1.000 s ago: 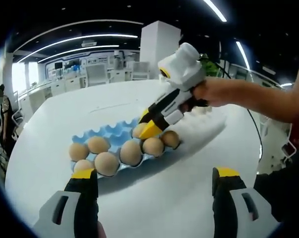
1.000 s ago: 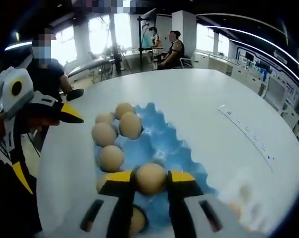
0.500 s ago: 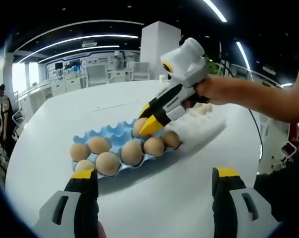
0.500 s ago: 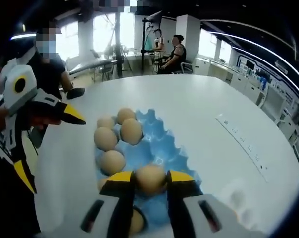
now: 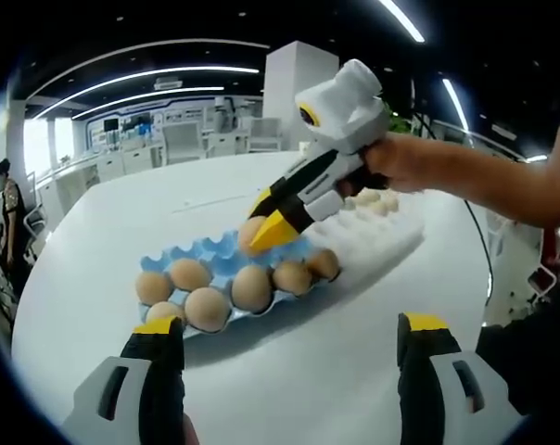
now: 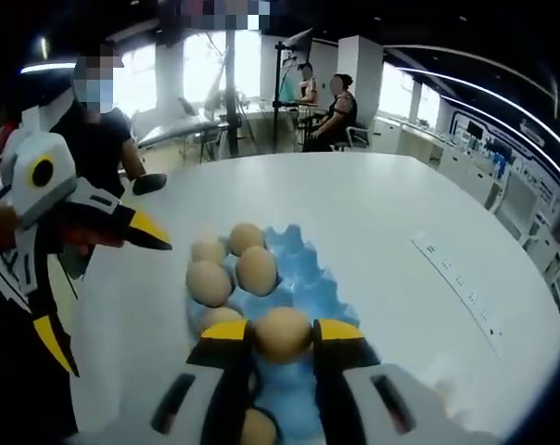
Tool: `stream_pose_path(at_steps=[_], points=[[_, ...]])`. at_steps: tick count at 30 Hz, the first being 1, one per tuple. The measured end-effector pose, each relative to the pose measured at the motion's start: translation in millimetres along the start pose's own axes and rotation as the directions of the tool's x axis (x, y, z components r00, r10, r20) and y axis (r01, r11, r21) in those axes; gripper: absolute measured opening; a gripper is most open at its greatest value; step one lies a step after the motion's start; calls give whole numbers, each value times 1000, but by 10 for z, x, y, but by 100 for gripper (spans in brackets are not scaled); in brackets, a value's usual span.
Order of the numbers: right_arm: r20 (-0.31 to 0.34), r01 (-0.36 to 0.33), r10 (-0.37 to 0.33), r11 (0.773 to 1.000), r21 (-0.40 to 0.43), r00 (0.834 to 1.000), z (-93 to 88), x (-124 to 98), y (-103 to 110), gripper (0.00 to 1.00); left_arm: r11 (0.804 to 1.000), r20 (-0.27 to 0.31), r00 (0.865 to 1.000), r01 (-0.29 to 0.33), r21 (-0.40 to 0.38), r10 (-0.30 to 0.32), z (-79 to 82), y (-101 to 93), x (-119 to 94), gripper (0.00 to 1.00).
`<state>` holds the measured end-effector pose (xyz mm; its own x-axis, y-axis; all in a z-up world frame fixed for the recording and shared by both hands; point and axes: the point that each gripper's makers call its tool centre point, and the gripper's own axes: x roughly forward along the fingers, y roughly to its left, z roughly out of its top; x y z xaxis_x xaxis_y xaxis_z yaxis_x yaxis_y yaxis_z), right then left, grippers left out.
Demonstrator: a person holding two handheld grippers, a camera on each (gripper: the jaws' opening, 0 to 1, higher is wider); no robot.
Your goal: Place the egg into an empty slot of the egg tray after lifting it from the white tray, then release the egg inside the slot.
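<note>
The right gripper (image 6: 282,336) clamps a brown egg (image 6: 282,334) between its yellow-tipped jaws, held above the blue egg tray (image 6: 310,278) where other eggs sit in slots. The left gripper (image 5: 289,334) has its jaws spread wide over the white table (image 5: 336,371). Beyond the blue tray lies the white tray (image 5: 382,227).

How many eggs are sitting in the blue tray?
7 eggs: five along the blue tray's near edge, two behind at its left end. The right tongs hold an eighth egg above it. Others may be hidden.
</note>
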<state>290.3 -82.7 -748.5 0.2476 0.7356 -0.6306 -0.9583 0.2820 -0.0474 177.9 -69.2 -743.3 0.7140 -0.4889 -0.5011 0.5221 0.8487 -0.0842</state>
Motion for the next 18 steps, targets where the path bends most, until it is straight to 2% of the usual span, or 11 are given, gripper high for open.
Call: stream_pose_path(at_steps=[9,18], points=[[-18,-24,23,1000,-19,1000,28,155,26,26,1000,-3,1000,-11,-7,11,-28,44,-33,97],[-34,-40,42,998,54,999,-15,289,3,26,1000,-7,1000,-24,-16,24,-73,104,-75,97]])
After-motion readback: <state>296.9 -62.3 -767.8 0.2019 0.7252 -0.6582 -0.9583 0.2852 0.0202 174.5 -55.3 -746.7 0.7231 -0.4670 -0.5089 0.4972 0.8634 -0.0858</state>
